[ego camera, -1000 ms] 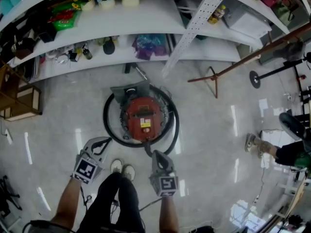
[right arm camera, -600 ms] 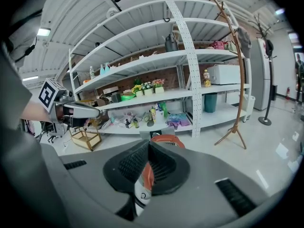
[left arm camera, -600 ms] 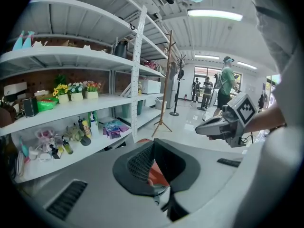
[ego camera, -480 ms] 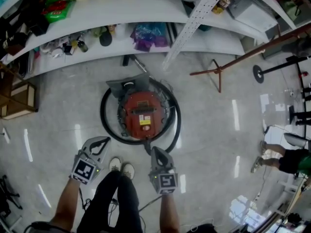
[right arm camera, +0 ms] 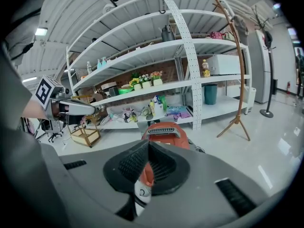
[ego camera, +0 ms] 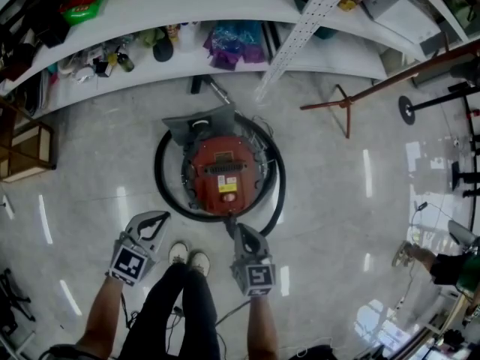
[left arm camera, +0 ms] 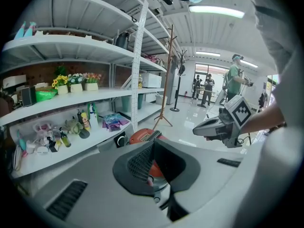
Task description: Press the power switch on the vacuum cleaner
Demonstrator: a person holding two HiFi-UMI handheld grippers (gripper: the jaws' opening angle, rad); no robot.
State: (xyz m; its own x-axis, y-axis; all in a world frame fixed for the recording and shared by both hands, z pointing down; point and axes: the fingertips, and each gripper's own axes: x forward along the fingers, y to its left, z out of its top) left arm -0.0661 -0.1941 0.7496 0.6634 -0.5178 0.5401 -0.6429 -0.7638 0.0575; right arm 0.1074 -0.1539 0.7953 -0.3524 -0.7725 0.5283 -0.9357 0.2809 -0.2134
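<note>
The red round vacuum cleaner [ego camera: 223, 172] stands on the floor with its black hose [ego camera: 161, 184] coiled around it and a yellow label on its top. I cannot make out its power switch. My left gripper [ego camera: 165, 217] hovers to the lower left of the vacuum, jaws together and empty. Just in front of the vacuum's near edge, my right gripper [ego camera: 234, 228] is also shut on nothing. In the left gripper view the vacuum cleaner [left arm camera: 141, 135] shows past the shut left gripper [left arm camera: 153, 145]. In the right gripper view the vacuum cleaner [right arm camera: 164, 129] sits straight ahead of the right gripper [right arm camera: 148, 148].
White shelves [ego camera: 225, 70] with bottles and bags run behind the vacuum. A wooden coat stand [ego camera: 341, 103] lies to the right, a wooden crate [ego camera: 26, 152] to the left. My own shoes [ego camera: 187, 257] stand between the grippers. Another person's leg [ego camera: 439, 265] shows at the right edge.
The head view has shifted a little, so the shelves sit higher in the frame. The person at the right has moved further toward the edge. Both grippers have hardly moved.
</note>
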